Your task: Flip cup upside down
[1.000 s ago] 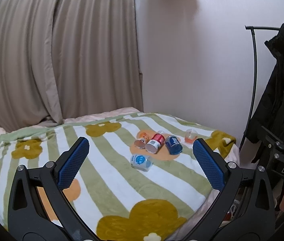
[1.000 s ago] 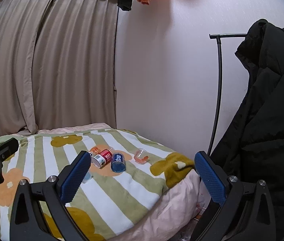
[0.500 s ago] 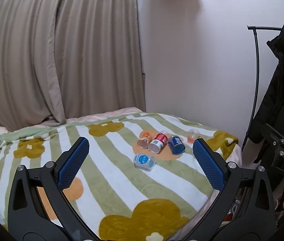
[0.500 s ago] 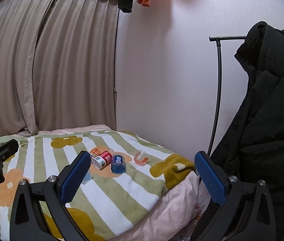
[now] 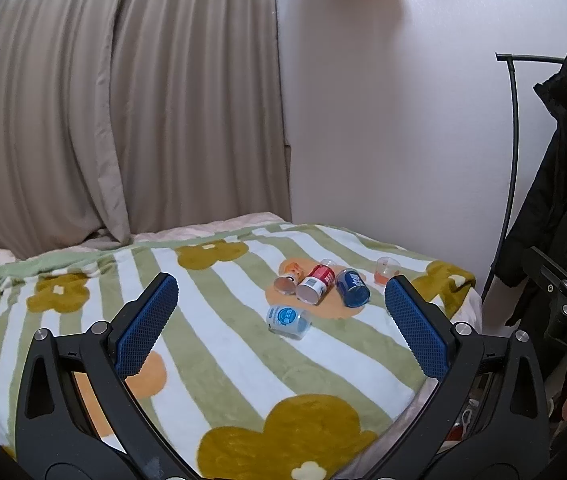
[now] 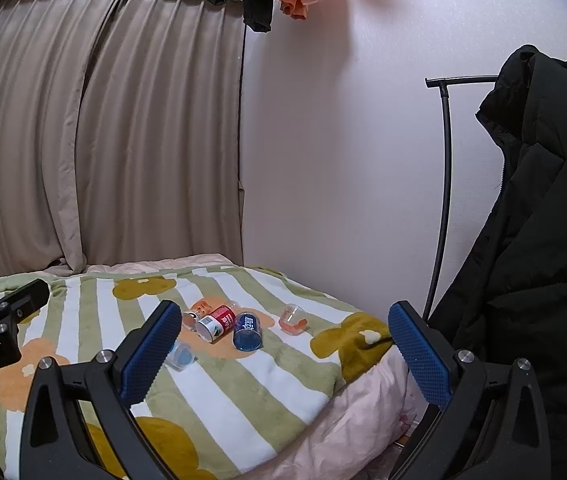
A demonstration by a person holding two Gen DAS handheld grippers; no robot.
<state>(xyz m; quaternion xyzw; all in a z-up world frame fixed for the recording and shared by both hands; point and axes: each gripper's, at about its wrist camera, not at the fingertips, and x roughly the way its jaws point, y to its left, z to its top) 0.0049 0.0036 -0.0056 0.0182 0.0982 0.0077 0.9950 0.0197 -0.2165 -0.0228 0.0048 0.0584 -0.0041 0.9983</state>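
Several small cups lie on their sides on a striped flower blanket (image 5: 223, 352): a light blue one (image 5: 288, 322), a red one (image 5: 315, 283), a dark blue one (image 5: 352, 288) and an orange one (image 5: 288, 277). A clear cup with an orange base (image 5: 385, 270) stands apart near the bed's right edge. The right wrist view shows the red cup (image 6: 216, 322), the dark blue cup (image 6: 247, 331) and the clear cup (image 6: 293, 319). My left gripper (image 5: 281, 324) is open and empty, well short of the cups. My right gripper (image 6: 285, 354) is open and empty, also far back.
Beige curtains (image 5: 103, 112) hang behind the bed. A white wall (image 5: 383, 120) is at the right. A black coat (image 6: 531, 240) hangs on a black rack (image 6: 445, 160) beside the bed's right edge. The pink bedding (image 6: 343, 400) drops off at the near right.
Both views have shifted slightly, and the cups sit a little further right and lower in the left wrist view. Both grippers stay open. No cup has moved.
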